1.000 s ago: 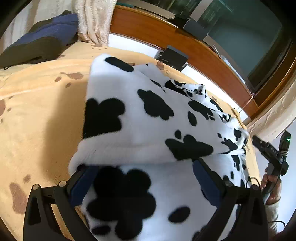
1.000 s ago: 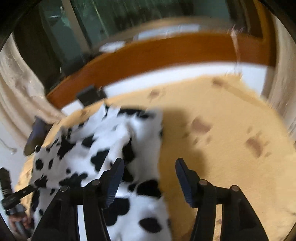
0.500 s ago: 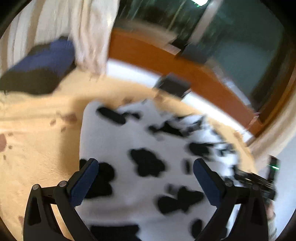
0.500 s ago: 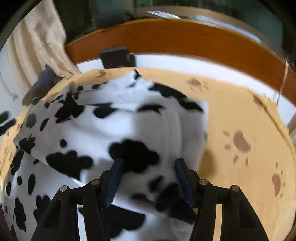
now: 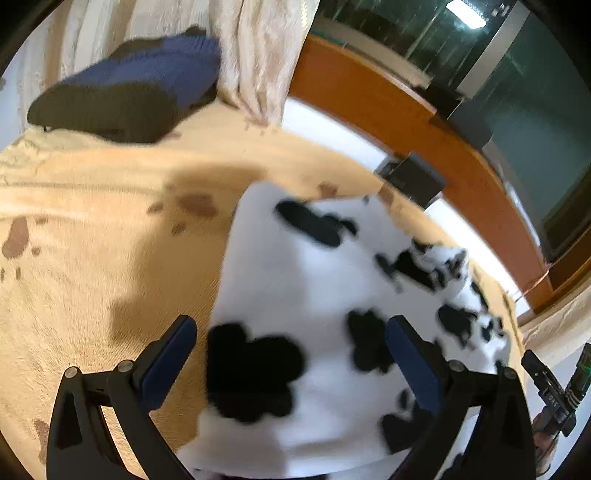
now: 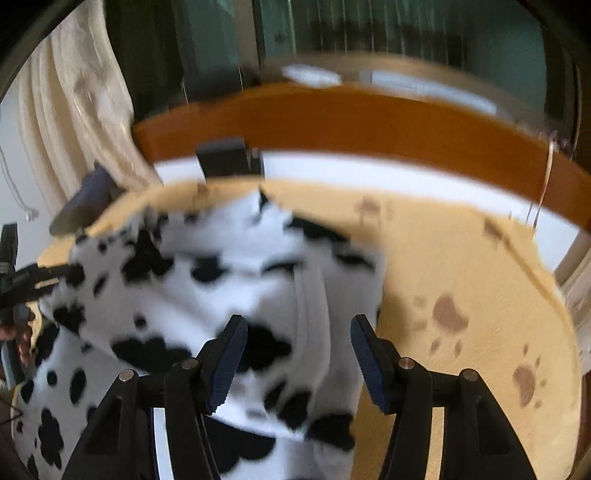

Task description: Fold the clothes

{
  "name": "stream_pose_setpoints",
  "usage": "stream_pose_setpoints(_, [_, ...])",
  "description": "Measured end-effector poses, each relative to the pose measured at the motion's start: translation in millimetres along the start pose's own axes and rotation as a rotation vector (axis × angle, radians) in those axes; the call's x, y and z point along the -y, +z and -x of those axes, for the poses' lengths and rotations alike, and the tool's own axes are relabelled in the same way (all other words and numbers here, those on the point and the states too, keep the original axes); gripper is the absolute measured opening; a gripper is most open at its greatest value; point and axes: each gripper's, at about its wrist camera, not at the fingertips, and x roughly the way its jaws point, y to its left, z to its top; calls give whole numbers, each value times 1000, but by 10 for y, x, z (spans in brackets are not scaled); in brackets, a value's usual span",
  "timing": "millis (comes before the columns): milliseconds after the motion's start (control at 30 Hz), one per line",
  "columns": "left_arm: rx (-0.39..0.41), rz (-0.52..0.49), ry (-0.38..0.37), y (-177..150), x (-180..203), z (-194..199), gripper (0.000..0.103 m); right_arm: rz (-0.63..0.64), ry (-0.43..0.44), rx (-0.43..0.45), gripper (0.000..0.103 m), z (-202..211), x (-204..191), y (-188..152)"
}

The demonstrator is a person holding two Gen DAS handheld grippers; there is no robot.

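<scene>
Both the left claw (image 5: 288,354) and right claw (image 6: 295,350) are spread wide, released, above the folded cow-print fleece garment (image 5: 314,295) on the tan paw-print blanket (image 5: 92,258)

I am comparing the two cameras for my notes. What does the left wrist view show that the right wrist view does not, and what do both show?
Only the left wrist view shows the full dark blue and black cushion lying at the far edge of the bed, and a ceiling light reflected in the window.

Only the right wrist view shows the garment's lower layer under the folded part, and a thin white cord hanging at the left.

Both show the cow-print garment on the tan paw-print blanket, the wooden ledge, the cream curtain, and an open claw, left and right.
</scene>
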Motion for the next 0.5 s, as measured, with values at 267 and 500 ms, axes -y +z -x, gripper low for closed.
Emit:
stream_pose_setpoints(267, [-40,-181,0,94,600,-401,103,92,66,-118,60,-645,-192,119])
stream_pose_setpoints(500, [-8,-225,48,-24,444,-651,102,76,93,-115,59,-749,63,-44])
